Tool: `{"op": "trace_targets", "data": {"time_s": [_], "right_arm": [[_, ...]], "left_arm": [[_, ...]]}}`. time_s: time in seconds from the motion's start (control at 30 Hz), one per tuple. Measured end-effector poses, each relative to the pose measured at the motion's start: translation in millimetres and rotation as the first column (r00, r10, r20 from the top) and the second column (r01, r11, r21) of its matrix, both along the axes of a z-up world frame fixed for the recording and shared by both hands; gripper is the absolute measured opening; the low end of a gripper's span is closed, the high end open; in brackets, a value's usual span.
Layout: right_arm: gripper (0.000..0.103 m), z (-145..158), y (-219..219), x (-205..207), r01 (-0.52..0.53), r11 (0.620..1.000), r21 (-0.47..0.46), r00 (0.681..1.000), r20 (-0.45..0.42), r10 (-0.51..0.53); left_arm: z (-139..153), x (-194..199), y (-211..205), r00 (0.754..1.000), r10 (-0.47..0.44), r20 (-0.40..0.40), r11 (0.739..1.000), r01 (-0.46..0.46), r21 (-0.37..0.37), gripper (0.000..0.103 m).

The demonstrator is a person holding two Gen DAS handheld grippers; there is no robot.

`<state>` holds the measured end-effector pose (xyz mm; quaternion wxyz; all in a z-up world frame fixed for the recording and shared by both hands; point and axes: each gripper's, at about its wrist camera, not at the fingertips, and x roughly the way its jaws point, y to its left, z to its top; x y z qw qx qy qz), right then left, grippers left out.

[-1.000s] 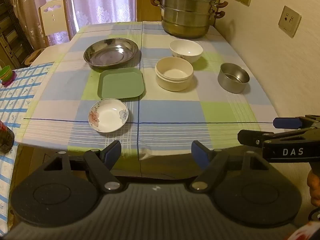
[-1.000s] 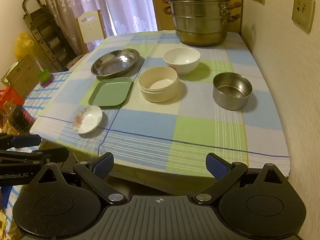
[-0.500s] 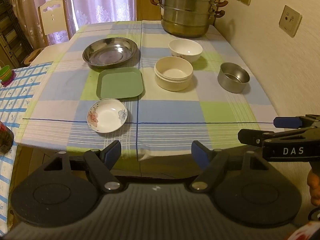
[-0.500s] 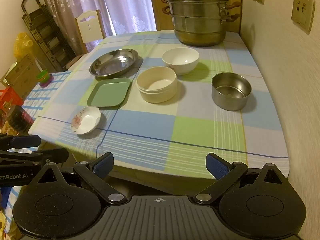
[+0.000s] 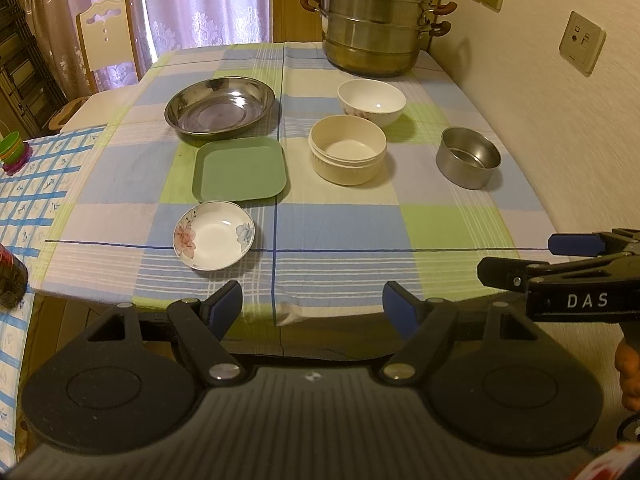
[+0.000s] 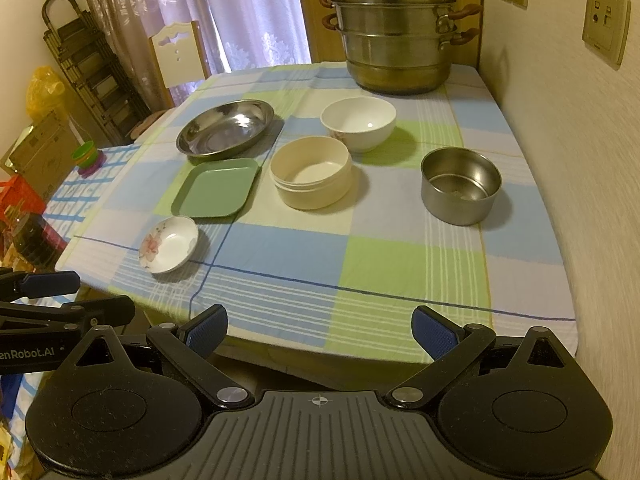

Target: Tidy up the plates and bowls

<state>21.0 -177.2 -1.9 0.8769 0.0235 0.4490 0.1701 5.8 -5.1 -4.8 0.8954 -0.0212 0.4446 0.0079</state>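
On the checked tablecloth (image 5: 340,232) lie a small floral dish (image 5: 214,235), a square green plate (image 5: 239,174), a shallow steel plate (image 5: 220,105), a cream bowl (image 5: 347,155), a white bowl (image 5: 372,101) and a steel bowl (image 5: 468,157). The same dishes show in the right wrist view: floral dish (image 6: 169,243), green plate (image 6: 216,187), steel plate (image 6: 226,128), cream bowl (image 6: 311,171), white bowl (image 6: 358,122), steel bowl (image 6: 461,185). My left gripper (image 5: 312,306) is open and empty before the table's near edge. My right gripper (image 6: 320,330) is open and empty there too.
A tall steel steamer pot (image 5: 376,20) stands at the table's far end. A wall with sockets (image 5: 582,42) runs along the right. A white chair (image 5: 106,38) and a second table with a blue-checked cloth (image 5: 32,184) are at the left.
Both grippers have drifted slightly; the views shift a little to the right. Jaws stay open and no dish has moved.
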Motion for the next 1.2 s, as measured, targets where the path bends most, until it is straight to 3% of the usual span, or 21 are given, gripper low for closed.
{"op": "trace_targets", "data": {"time_s": [1.2], "right_arm": [[0.099, 2.2, -4.8, 4.5, -0.001, 1.0, 0.003, 1.0, -0.001, 0.001]], "left_arm": [[3.3, 3.3, 3.2, 1.0, 0.0, -0.002, 1.0, 0.0, 0.004, 0.076]]}}
